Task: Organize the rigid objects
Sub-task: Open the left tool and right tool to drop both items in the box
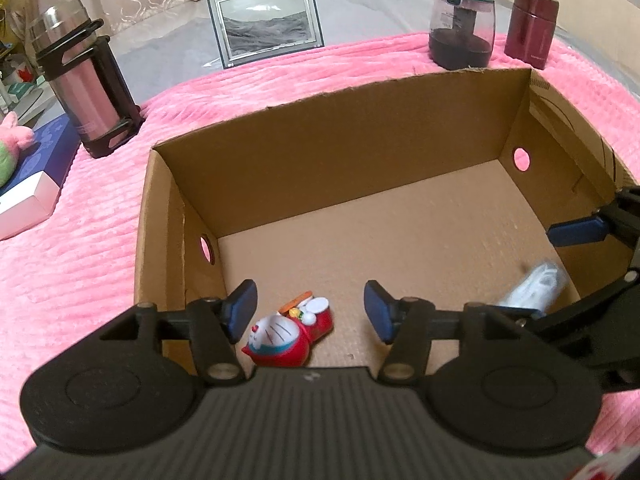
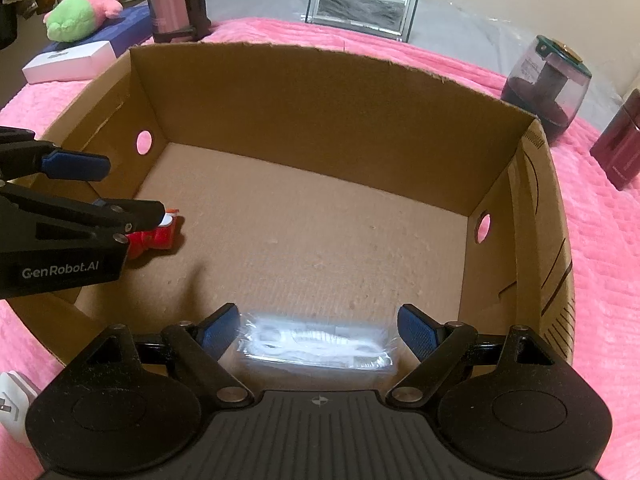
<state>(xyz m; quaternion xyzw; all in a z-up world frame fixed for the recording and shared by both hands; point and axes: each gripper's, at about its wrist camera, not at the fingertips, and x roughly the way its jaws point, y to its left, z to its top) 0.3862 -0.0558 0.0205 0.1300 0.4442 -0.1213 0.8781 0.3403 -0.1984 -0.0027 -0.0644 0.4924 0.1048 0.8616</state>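
Both claws hanging over cardboard box [image 2: 320,92], drop-off step. Left claw [image 1: 310,312] spread wide, toy figure [image 1: 290,334] lying on box floor beneath. Right claw [image 2: 318,330] wide, clear packet [image 2: 320,344] lying between, apparently released. Next, by judgement: lifting clear, reaching for flask [image 1: 86,80] or jars outside.

- the clear plastic packet [image 2: 318,344] is showing only as a glare-washed white blur between the right gripper's [image 2: 318,330] spread fingers; its contents are not making out.
- in the left wrist view that packet [image 1: 532,288] is smearing, its lower end hiding behind black linkage.
- the red cat figurine [image 2: 158,234] is sitting mostly behind the left gripper [image 2: 100,196].
- the maroon canister [image 2: 622,148] is getting cut by the frame edge.
- the pink bottle's [image 2: 172,0] top is running out of frame.
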